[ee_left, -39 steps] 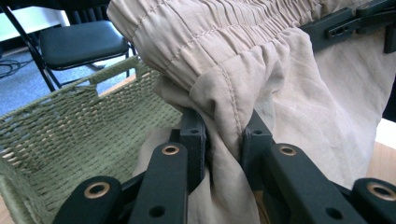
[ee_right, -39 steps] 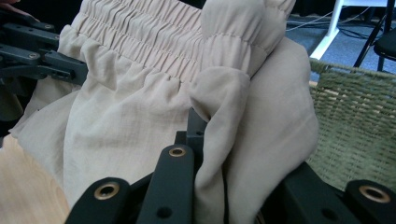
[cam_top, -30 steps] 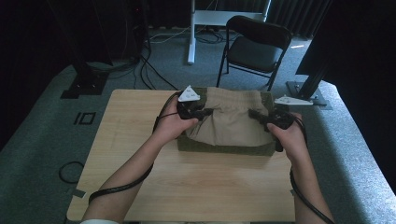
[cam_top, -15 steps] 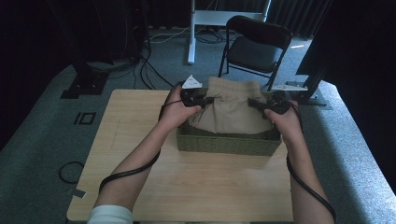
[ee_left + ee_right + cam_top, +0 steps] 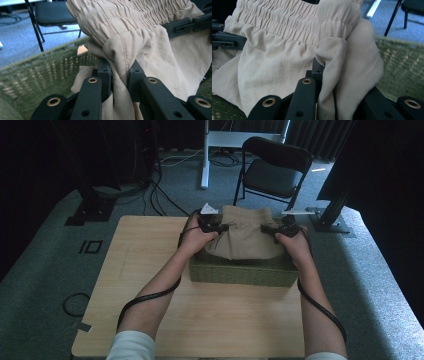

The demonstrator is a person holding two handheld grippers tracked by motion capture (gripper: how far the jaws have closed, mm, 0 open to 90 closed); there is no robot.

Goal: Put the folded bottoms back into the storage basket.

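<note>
Both hands have carried the cloth away from the near rim of the basket toward its far side and lowered it since the earlier frames, so it now sits bunched at upper centre of the high view instead of spread across the basket. At left of centre in that view the left gripper (image 5: 216, 226) is clamped on a fold of the beige cloth (image 5: 245, 237), just below its gathered elastic band; the left gripper view shows the fabric pinched between the two black jaws. Right of centre, the right gripper (image 5: 278, 231) is likewise closed on the cloth's other side, fabric draped over one jaw. Between them the cloth hangs into the green woven basket (image 5: 240, 272), which stands on the wooden table (image 5: 150, 250). Beyond, at the top, stands a black chair (image 5: 272, 167).
</note>
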